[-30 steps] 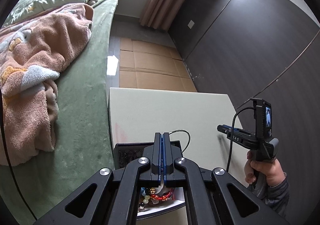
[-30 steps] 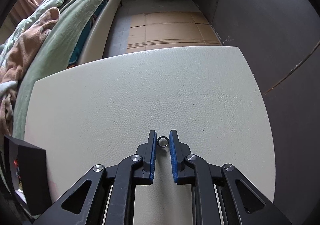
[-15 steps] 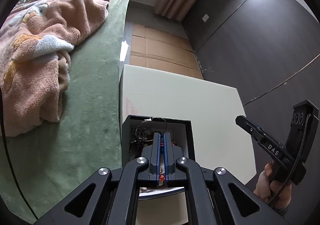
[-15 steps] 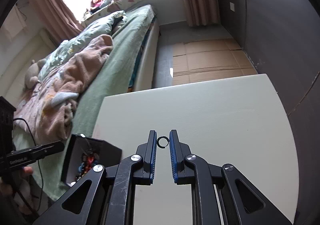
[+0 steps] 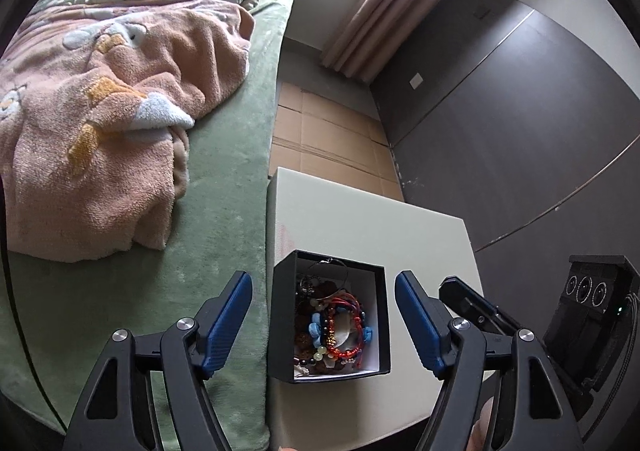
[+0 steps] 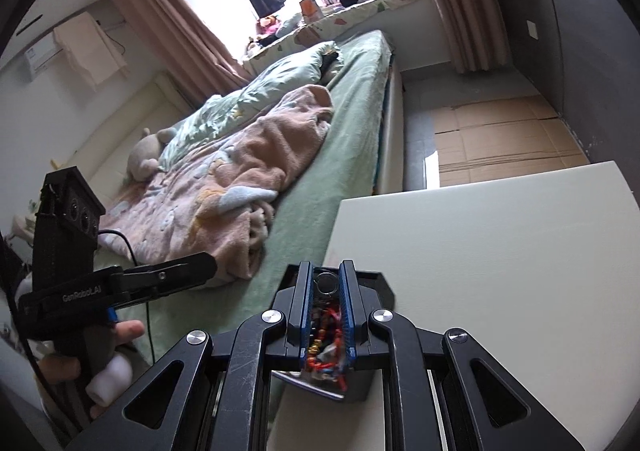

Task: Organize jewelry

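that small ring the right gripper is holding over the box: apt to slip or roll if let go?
Likely light and stiff: the ring is a thin metal loop pinched between the right gripper fingers. Smooth and round, it could probably slip from a loose pinch. It hangs over the open black jewelry box, so it should drop among the tangled bracelets rather than roll across the table.

L gripper (image 6: 172, 275) — reads "GenRobot.AI".

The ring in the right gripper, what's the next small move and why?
Probably open the right gripper a little to drop the ring. It is pinched at the fingertips right above the open black box, where the bracelets already lie, and the left gripper stands wide open and clear of the drop.
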`<state>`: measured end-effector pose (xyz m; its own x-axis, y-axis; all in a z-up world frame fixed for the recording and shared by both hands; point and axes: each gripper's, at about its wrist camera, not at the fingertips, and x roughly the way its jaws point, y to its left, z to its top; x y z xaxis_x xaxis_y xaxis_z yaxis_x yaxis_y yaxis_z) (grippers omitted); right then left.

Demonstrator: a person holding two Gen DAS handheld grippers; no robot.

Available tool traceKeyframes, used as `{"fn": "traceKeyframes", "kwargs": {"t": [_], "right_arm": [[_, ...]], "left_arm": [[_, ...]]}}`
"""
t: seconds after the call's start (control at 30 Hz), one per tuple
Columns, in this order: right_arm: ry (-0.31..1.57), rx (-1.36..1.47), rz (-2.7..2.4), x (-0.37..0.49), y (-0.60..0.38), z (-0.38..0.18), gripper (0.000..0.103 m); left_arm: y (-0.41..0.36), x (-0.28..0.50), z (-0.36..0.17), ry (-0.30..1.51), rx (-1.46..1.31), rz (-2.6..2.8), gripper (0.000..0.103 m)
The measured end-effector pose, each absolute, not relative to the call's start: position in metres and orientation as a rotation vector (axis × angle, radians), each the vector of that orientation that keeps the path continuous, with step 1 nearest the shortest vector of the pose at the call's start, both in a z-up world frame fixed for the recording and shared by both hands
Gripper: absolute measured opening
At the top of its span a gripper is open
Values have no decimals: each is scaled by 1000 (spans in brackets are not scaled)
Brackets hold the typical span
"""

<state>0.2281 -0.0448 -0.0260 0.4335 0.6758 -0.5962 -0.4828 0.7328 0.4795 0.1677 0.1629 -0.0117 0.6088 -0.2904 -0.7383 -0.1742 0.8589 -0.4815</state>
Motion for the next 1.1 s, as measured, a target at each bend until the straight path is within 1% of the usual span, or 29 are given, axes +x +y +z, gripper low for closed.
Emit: {"fn": "traceKeyframes", "kwargs": {"t": [0.13, 0.3, 0.37, 0.4, 0.43, 0.67, 0.8, 0.83, 0.87, 0.9, 0.93, 0.97, 1.0, 1.03, 1.07, 1.1], "right_arm": [[884, 251, 778, 221, -19, -32, 14], [930, 228, 793, 223, 9, -46, 15], [981, 234, 804, 228, 15, -55, 31], [1007, 250, 804, 231, 15, -59, 48], [1015, 267, 796, 232, 12, -61, 54], [963, 307, 753, 223, -30, -45, 55], [944, 309, 690, 214, -63, -36, 60], [939, 310, 677, 210, -72, -33, 61], [937, 316, 667, 208, -79, -31, 63], [934, 320, 648, 205, -89, -28, 67], [930, 318, 628, 202, -97, -25, 72], [923, 315, 610, 199, -104, -22, 74], [916, 308, 590, 196, -111, -19, 80], [914, 301, 574, 194, -117, -16, 84], [911, 296, 556, 192, -124, -14, 84], [906, 291, 541, 188, -129, -12, 84]], "left_arm": [[171, 165, -10, 914, -559, -54, 78], [177, 163, -9, 908, -579, -49, 78], [175, 162, -7, 905, -575, -48, 78], [174, 162, -7, 906, -572, -47, 78], [172, 162, -7, 908, -568, -48, 78], [150, 156, -4, 916, -517, -60, 78], [134, 148, 2, 907, -475, -62, 79], [129, 145, 4, 899, -466, -60, 84], [124, 141, 6, 891, -458, -59, 92], [119, 137, 7, 881, -446, -56, 95], [114, 132, 8, 870, -433, -55, 96], [109, 127, 8, 859, -419, -55, 96], [104, 121, 10, 845, -405, -55, 97], [100, 117, 11, 834, -396, -54, 99], [94, 112, 12, 822, -382, -51, 103], [90, 108, 13, 813, -369, -48, 103]]}}
